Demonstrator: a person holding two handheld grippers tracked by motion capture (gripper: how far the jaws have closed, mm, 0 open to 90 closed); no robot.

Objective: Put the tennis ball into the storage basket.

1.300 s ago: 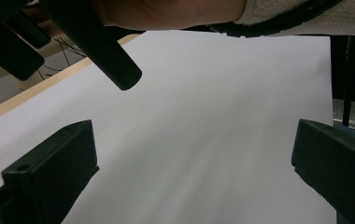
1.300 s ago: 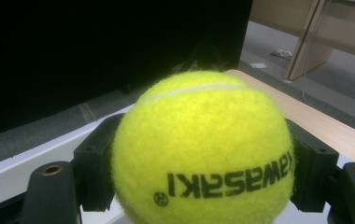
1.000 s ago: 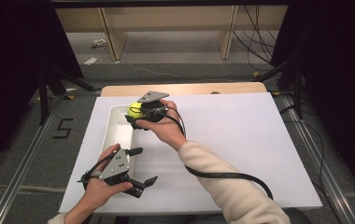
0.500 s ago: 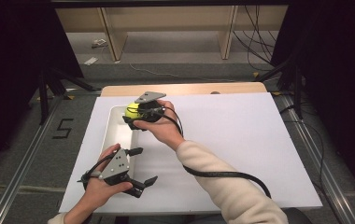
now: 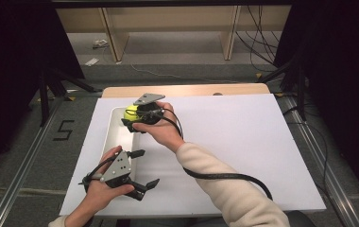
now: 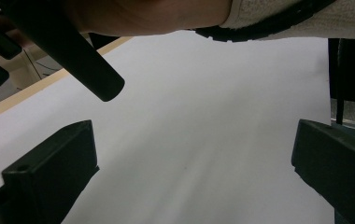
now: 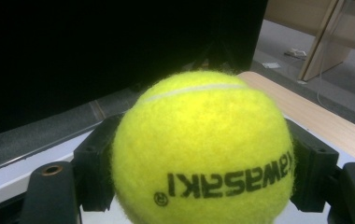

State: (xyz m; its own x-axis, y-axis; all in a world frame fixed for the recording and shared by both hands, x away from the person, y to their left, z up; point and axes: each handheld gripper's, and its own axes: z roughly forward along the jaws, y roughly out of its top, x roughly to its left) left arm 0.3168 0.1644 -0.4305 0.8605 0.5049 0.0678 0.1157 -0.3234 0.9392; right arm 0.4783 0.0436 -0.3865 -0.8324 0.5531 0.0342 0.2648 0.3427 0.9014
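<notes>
**Ball held above tray's far end**

Ball [image 7: 202, 149] sat clamped between the fingers of the right gripper [image 5: 135, 116], one black finger pressed to each flank in the right gripper view; in the high view it showed left of centre, in the upper half of the frame, over the far end of the white tray [image 5: 116, 137]; whether it touched the tray could not be told; the coming move probably turned on that tray lying directly below the ball; a sphere, it had no long axis to line up; its felt was bright yellow-green with a pale seam across the top and black lettering reading upside down; the left gripper [image 5: 142, 168] rested at lower left on the white table [image 5: 243, 137], well apart from the ball, fingers spread wide and holding nothing.
</notes>
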